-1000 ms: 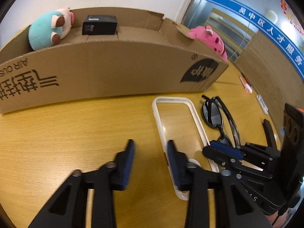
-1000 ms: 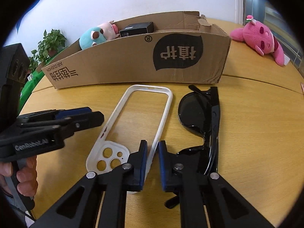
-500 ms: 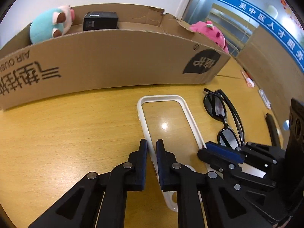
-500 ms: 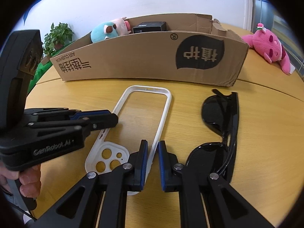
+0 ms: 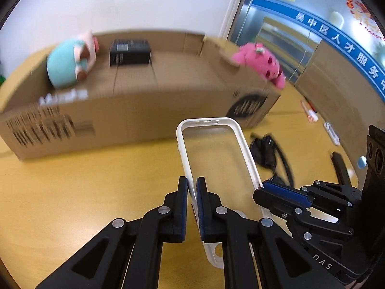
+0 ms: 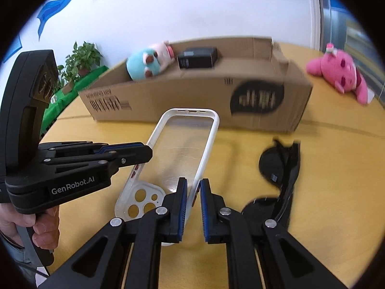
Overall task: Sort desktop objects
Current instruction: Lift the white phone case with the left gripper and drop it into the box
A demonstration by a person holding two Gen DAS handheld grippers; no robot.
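Note:
A clear phone case with a white rim (image 5: 216,159) (image 6: 182,149) is held off the yellow table, tilted up at its far end. My left gripper (image 5: 191,185) is shut on its left rim. My right gripper (image 6: 192,187) is shut on its right rim; it also shows in the left wrist view (image 5: 262,190). Black sunglasses (image 6: 281,168) (image 5: 267,151) lie on the table to the right of the case. A long cardboard box (image 5: 149,106) (image 6: 197,98) stands behind, holding a teal plush (image 5: 69,67) (image 6: 149,62) and a small black box (image 5: 130,53) (image 6: 197,57).
A pink plush (image 6: 341,74) (image 5: 259,65) lies on the table by the box's right end. A marker (image 5: 310,113) and other small items lie at the far right. A potted plant (image 6: 81,55) stands beyond the table's left edge.
The left gripper closed on the case's left rim. Both grippers then lifted the case off the table, toward the box. The sunglasses stayed on the table.

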